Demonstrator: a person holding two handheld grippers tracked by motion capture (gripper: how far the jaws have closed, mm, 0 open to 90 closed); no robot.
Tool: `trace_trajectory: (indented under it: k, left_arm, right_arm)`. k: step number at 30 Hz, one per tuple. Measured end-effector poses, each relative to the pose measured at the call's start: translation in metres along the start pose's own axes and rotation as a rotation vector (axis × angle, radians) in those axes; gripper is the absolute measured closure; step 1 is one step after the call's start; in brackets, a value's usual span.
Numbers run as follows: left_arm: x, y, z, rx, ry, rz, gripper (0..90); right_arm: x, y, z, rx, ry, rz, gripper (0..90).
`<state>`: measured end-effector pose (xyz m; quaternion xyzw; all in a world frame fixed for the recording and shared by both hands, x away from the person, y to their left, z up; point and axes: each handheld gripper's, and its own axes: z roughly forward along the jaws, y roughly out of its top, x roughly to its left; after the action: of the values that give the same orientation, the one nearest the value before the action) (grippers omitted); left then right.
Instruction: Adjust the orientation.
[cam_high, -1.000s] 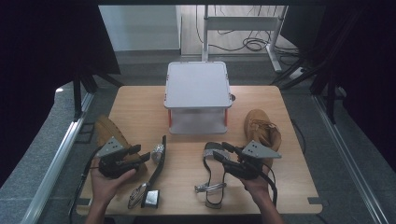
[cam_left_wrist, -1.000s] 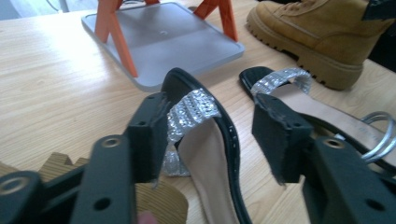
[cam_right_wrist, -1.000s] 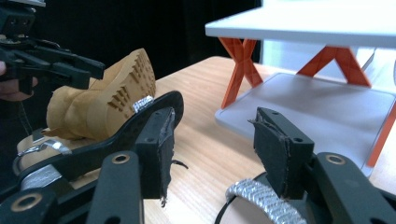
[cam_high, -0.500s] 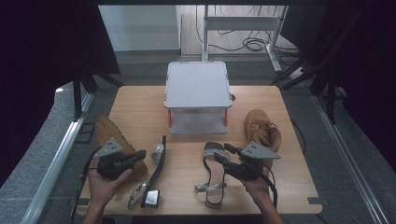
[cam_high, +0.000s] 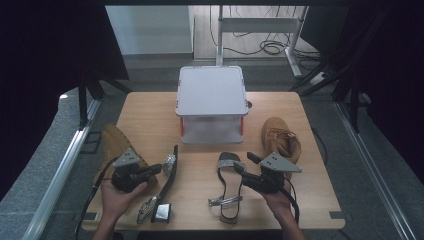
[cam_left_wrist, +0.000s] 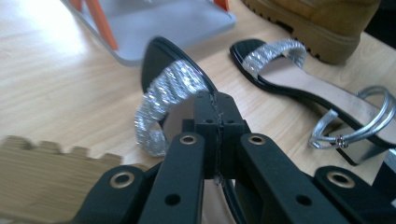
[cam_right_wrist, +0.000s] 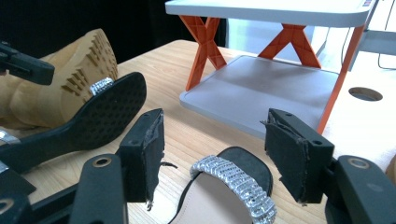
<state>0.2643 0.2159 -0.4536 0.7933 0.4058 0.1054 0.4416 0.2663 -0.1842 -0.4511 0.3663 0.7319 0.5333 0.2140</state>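
Two black sandals with glittery silver toe straps lie at the table's front. The left sandal (cam_high: 171, 176) (cam_left_wrist: 169, 89) stands on its edge, and my left gripper (cam_high: 155, 172) (cam_left_wrist: 216, 122) is shut on its sole just behind the strap. Its treaded underside (cam_right_wrist: 100, 119) faces the right gripper view. The right sandal (cam_high: 227, 187) (cam_right_wrist: 233, 182) lies flat, toe toward the shelf. My right gripper (cam_high: 245, 165) (cam_right_wrist: 215, 149) is open, with a jaw on either side above that toe strap and touching nothing.
A grey two-level shelf with orange legs (cam_high: 211, 102) (cam_right_wrist: 275, 88) stands mid-table. A tan boot (cam_high: 116, 145) (cam_right_wrist: 70, 79) lies on its side at the left, another tan boot (cam_high: 282, 139) (cam_left_wrist: 322, 23) at the right. The table edge (cam_high: 210, 226) is near the person's hands.
Both grippers have drifted slightly toward the person. The left sandal stays on its edge in the left gripper, and the right sandal has not moved.
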Motion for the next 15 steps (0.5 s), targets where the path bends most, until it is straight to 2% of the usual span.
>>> trace_trajectory:
  k: [2,15]
  left_arm:
    - [-0.001,-0.002,0.009,0.031,0.007,0.002,89.6]
    - [-0.002,-0.005,0.025,0.092,0.052,0.022,89.5]
  right_arm:
    - [0.0,-0.002,0.002,0.013,0.003,0.001,38.3]
    - [0.002,-0.009,0.005,0.042,-0.011,-0.019,37.0]
